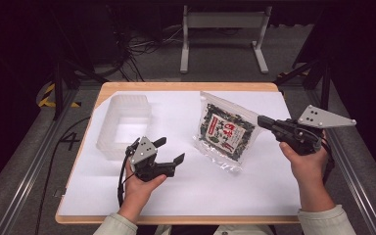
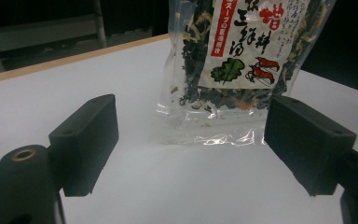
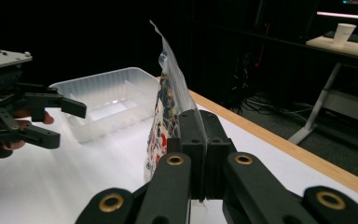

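Worktop (image 1: 186, 196) carries a sheet (image 1: 225, 186) over most of it. Tray (image 1: 122, 125) sits on the sheet's left part, toward the far edge. Snack bag (image 1: 225, 131) stands right of the tray, near centre, its lower edge on the sheet. My left gripper (image 1: 169, 152) is just in front of the tray, left of the bag, apart from both. My right gripper (image 1: 263, 121) is at the bag's right edge, clamped on it. Desk frame (image 1: 223, 34) stands on the floor behind the worktop.

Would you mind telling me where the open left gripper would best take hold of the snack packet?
Probably the clear bottom seam of the snack packet, approached level from its near side. That flat edge faces the open left gripper, while the right gripper pinches the opposite edge, holding the packet upright.
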A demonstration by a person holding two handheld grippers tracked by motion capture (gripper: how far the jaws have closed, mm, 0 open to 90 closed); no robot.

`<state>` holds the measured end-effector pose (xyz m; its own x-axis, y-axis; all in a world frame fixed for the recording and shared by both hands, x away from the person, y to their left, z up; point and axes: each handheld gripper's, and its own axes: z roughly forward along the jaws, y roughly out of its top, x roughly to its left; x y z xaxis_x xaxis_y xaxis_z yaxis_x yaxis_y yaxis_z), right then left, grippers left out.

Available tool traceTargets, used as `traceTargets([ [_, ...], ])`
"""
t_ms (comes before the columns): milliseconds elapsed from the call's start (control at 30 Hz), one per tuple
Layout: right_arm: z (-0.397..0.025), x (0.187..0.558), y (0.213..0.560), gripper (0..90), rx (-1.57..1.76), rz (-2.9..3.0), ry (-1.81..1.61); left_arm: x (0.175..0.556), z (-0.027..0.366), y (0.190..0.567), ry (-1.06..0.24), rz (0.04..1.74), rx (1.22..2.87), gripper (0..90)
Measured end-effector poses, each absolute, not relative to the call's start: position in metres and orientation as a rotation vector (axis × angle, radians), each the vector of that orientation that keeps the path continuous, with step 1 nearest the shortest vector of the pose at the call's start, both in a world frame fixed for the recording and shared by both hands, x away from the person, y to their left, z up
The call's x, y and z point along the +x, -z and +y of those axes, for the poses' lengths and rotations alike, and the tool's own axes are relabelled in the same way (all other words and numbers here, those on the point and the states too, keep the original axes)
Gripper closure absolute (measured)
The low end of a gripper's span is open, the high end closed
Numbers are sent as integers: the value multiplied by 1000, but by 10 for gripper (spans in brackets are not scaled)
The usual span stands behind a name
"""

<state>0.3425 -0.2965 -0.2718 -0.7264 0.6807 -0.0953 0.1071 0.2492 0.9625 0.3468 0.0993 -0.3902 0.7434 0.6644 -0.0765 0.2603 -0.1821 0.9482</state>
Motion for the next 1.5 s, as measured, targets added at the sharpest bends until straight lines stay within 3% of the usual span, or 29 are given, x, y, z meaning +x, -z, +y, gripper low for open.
traceTargets([
  [467, -292, 330, 259, 900, 645, 2013, -1593, 358, 81, 385, -384, 690, 1770, 188],
  [967, -279, 318, 253, 900, 554, 2019, -1663, 362, 75, 384, -334, 660, 1756, 105],
  [1500, -269, 316, 255, 900, 493, 2025, -1760, 368, 54, 381, -268, 581, 1729, 79],
])
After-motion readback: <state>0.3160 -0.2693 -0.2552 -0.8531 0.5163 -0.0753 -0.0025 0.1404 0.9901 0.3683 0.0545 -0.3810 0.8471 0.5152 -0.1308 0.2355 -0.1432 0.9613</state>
